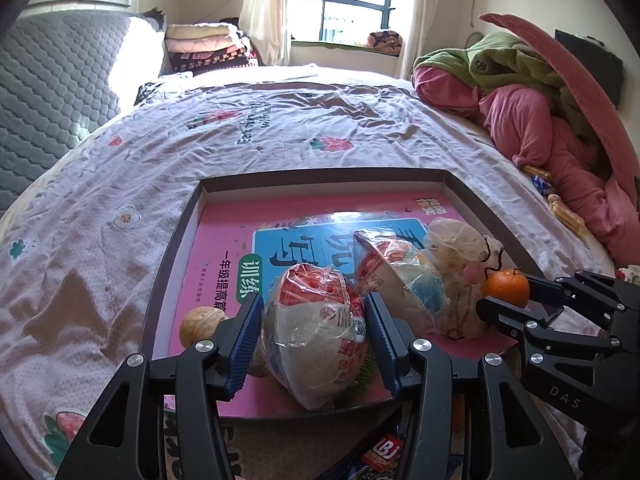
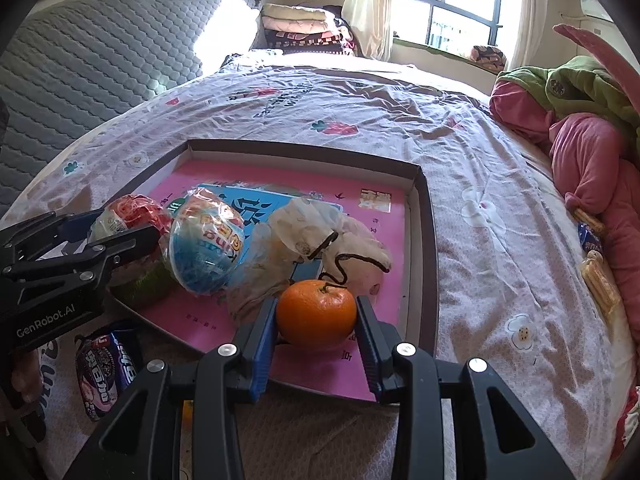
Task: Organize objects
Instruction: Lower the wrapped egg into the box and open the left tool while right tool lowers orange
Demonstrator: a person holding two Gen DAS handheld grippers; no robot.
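Nearest to the left wrist camera: the left gripper [image 1: 314,326], black arms with blue ribbed pads, clamped on a red egg-shaped toy [image 1: 316,320] wrapped in clear plastic. Both pads pressed against the sides of the egg, one on each side. Egg held over the near part of a shallow dark box lid [image 1: 472,196], low above the pink booklet [image 1: 232,248] lying flat inside it; whether the egg touches the booklet, impossible to tell.

Just beside it, toward the right in the same view, a second egg-shaped toy [image 1: 394,276], blue and red, also in clear plastic, lying tilted on the booklet. Next to that, a crumpled pale plastic bag [image 1: 456,248] with a dark cord. At the left, behind the left pad, a yellowish round fruit [image 1: 200,322] on the booklet.

In the right wrist view, the right gripper [image 2: 316,328] closed on an orange mandarin [image 2: 316,312], pads tight against its two sides, green stalk on top. Mandarin held above the near right part of the box lid, just in front of the plastic bag.

Outside the lid, on the flowered bed sheet [image 2: 480,168], a purple snack packet [image 2: 106,364] near the left gripper. Farther right, at the edge of the bed, a heap of pink and green bedding [image 2: 584,160] and some small wrapped snacks [image 2: 600,276].
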